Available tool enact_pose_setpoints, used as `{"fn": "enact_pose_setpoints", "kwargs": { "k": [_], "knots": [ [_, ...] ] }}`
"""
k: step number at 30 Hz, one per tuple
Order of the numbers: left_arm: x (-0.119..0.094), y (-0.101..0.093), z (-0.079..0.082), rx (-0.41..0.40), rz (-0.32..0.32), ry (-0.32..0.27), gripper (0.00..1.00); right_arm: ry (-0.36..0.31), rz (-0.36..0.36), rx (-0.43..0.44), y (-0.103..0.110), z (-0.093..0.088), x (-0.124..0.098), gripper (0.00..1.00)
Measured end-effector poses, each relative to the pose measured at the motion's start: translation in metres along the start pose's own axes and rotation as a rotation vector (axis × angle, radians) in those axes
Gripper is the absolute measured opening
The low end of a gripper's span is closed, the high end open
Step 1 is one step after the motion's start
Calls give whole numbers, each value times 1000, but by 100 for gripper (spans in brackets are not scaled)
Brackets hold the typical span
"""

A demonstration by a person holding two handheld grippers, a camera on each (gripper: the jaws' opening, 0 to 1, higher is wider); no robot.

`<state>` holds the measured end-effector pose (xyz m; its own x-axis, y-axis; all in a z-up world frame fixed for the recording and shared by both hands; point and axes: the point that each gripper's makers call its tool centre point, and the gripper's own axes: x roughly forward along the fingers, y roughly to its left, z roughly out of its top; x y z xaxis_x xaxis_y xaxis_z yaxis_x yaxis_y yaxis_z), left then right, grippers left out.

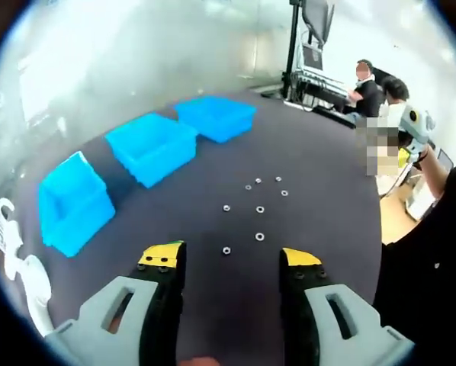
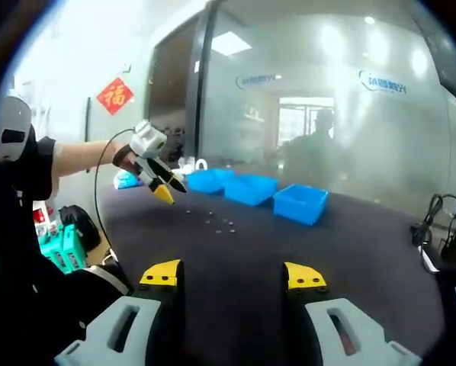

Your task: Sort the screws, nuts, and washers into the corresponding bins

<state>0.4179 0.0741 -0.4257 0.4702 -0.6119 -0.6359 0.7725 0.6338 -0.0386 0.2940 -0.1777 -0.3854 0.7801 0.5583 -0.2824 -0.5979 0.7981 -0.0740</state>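
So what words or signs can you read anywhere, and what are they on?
"福": gold character on the red diamond sign on the wall, right gripper view.
Blue logo writing on the glass wall, and a second one: too blurred to read.
Blue bins, dark table: no writing seen.

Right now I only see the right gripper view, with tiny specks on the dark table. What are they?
Observer: The left gripper view looks down on them. They are small ring-shaped metal pieces, like nuts or washers, and I count about eight.
Operator: Is the other gripper holding one?
Observer: No. The left gripper is open, with only bare table between its jaws.
Operator: Is anything in the blue bins yet?
Observer: From above, I see nothing inside the middle blue bin. I cannot tell for the other two.
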Motion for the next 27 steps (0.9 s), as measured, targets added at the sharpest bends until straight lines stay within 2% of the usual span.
{"fn": "enact_pose_setpoints", "kwargs": {
  "k": [4,10,17,27],
  "knots": [
    [14,2,-5,6,-6,36,45,2,0,-1,-3,-5,-2,46],
    [25,2,-9,13,-5,56,42,6,-4,-2,-6,-11,-5,46],
    [27,2,-10,1,-12,49,34,7,-9,-8,-8,-13,-6,46],
    [27,7,-19,-4,6,51,21,3,1,-4,0,-12,-4,46]
  ]
}}
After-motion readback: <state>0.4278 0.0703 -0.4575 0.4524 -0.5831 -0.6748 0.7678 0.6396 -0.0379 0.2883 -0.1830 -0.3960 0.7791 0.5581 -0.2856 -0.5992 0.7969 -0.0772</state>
